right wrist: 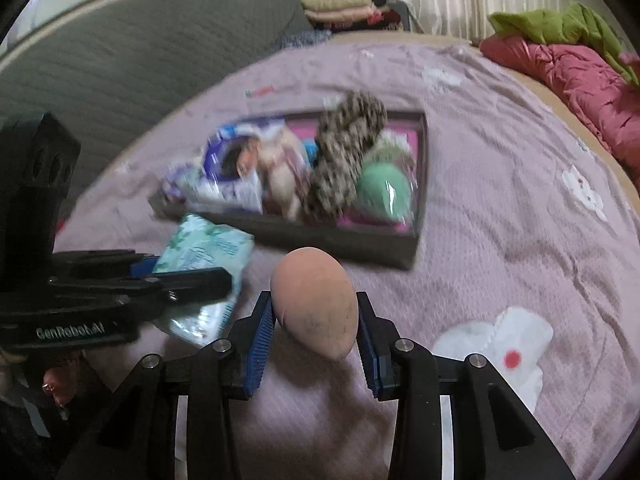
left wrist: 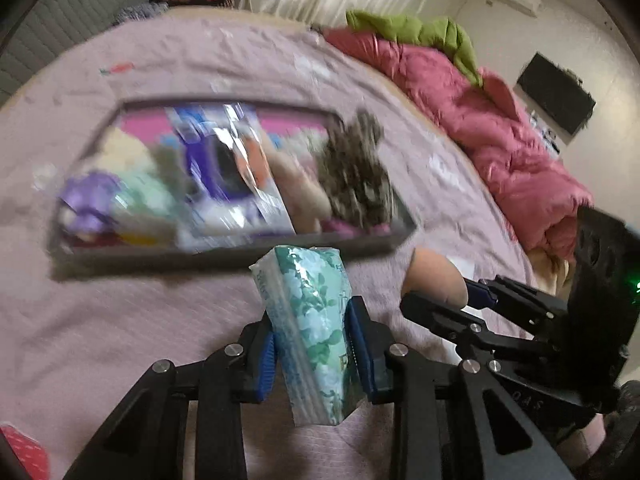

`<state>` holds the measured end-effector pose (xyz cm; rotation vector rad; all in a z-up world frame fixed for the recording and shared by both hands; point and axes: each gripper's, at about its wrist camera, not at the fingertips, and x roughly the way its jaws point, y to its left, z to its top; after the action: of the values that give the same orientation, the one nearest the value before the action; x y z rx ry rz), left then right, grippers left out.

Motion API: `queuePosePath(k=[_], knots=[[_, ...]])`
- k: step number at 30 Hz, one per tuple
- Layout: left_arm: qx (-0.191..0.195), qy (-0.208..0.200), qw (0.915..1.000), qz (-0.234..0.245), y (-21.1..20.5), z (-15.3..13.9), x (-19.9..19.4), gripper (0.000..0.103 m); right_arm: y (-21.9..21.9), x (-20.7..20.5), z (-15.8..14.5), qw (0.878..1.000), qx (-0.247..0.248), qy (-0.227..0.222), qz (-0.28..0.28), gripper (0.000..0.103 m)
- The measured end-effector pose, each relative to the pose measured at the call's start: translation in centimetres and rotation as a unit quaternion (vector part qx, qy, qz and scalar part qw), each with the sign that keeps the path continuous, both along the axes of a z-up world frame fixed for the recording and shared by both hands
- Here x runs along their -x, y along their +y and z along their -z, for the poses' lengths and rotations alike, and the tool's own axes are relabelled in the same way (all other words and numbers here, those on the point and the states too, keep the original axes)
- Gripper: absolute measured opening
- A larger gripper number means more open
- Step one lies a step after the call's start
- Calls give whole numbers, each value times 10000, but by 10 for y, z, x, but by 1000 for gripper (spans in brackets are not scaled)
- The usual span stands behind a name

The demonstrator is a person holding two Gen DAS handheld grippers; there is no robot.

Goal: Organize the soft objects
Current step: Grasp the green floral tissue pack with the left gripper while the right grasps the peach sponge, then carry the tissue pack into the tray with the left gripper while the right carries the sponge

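Two tongs up over the bed [right wrist: 500, 208], each with something in it. Left tongs [left wrist: 312, 344] clenched on a tissue pack [left wrist: 312, 332], green and white floral wrap, blue pads pressing both its sides, pack standing roughly upright and clear of the pink bedspread. In the right wrist view the same pack [right wrist: 204, 252] shows at the left, pinched in the black fingers. Right tongs [right wrist: 316, 320] grasping a peach egg-shaped sponge [right wrist: 314, 300], pads touching its left and right sides, narrow end pointing down toward the camera; sponge off the bedspread. Left view catches it just right of the pack [left wrist: 436, 276].

Beyond both, a dark shallow tray [right wrist: 416, 240] lies on the bedspread, pink inside, blurred. In it, left to right: purple and white plastic packets [right wrist: 236, 164], a beige soft thing, a leopard-print slipper [right wrist: 344, 156] poking over the far rim, a green round sponge in wrap [right wrist: 384, 192]. Far right, a red quilt [right wrist: 572, 76] bunched with a green cloth [right wrist: 560, 24] on top. White flower patches on the bedspread near the right tongs.
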<state>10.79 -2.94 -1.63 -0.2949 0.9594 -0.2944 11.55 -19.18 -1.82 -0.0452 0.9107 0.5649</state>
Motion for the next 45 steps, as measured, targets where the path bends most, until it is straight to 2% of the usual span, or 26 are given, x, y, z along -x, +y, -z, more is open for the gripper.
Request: queuePosePath(k=[5,9,13,20,28,32,36,45], knots=[[-370,-672,9968,-224,36,-39,2,33,9,-5,-27,9977,-267,-628,-53,40],[-492,-862,9935,-554,68,-49,-5,33,15,-17,-38,9957,-296,-883,-14,40],[-553,-881,9913,-810,99,-49,-14,33,19,-31,-39,9951,-356,-917,36,40],[-497,-813,9901,-1033,131,-42,-35,33,36,-41,-41,9935,-408,-1061,-69,41],[-544,-500,9930,-922,120,-15,-67,33,56,-53,-42,9901,-290,-1367,-158,41],[-572,-299,9938,-907,121,-4,-74,33,63,-57,-40,9899,-291,-1366,-226,41],[-560,-230,9941,-903,121,1,-76,33,70,-62,-31,9919,-341,-1155,-397,41],[-715,-187,9942,-776,111,6,-77,33,96,-57,-7,9909,225,-1086,-768,41]])
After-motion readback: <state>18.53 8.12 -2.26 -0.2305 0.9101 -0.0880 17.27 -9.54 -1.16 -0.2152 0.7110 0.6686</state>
